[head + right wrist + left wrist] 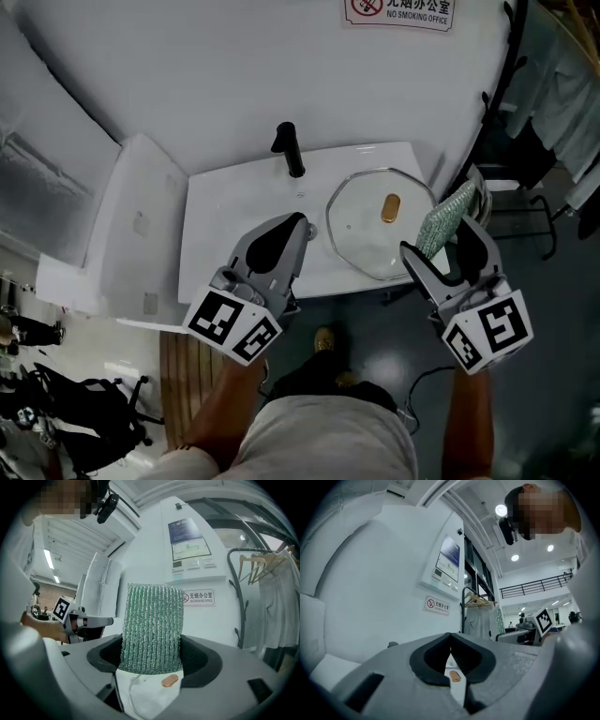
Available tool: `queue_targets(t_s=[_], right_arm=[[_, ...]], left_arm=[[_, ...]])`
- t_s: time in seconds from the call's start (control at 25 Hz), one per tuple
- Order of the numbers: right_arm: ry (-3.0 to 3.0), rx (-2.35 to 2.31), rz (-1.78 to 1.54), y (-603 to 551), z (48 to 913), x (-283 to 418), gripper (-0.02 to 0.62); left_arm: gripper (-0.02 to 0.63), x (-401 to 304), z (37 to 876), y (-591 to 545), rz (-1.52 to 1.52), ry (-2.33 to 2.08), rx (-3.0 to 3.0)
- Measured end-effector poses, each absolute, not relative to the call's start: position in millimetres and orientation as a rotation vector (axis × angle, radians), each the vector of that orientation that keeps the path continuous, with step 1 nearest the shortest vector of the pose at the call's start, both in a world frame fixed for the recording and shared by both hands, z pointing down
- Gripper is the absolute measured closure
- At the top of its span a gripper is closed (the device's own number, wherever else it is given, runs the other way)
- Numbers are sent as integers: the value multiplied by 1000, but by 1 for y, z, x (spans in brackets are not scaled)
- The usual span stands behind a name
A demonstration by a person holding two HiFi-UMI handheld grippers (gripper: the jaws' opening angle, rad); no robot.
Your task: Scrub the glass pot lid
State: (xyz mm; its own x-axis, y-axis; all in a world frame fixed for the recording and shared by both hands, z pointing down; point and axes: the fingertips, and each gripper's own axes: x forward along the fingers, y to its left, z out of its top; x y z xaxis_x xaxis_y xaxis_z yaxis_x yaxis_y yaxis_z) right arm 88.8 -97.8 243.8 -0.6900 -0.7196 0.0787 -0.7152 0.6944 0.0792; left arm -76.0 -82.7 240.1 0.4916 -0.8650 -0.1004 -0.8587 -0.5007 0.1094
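Noted lid (382,223) flat, knob up, at right end of sink (211,234). Found right gripper (439,242) clamped on green scrubber (448,214), held upright near lid's right edge, evidently for a first pass. Found left gripper (302,221) closed on nothing, by sink's front edge, presumably free to steady lid.

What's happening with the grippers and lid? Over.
Left gripper shut, empty. Right gripper shut on green mesh scrubber. Glass pot lid lying on sink. Nothing blocking.
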Motion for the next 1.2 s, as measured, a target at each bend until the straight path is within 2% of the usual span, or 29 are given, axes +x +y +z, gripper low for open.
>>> queue_targets(t_s=[0.8,1.2], right_arm=[[-2680,1206,-57,-200,263,43,247],[-2563,946,13,-228,297,23,247]], left_arm=[[590,-99,272,-190,-158,-1411,2720],[589,-89,318,-214,-37,-1366,2597]])
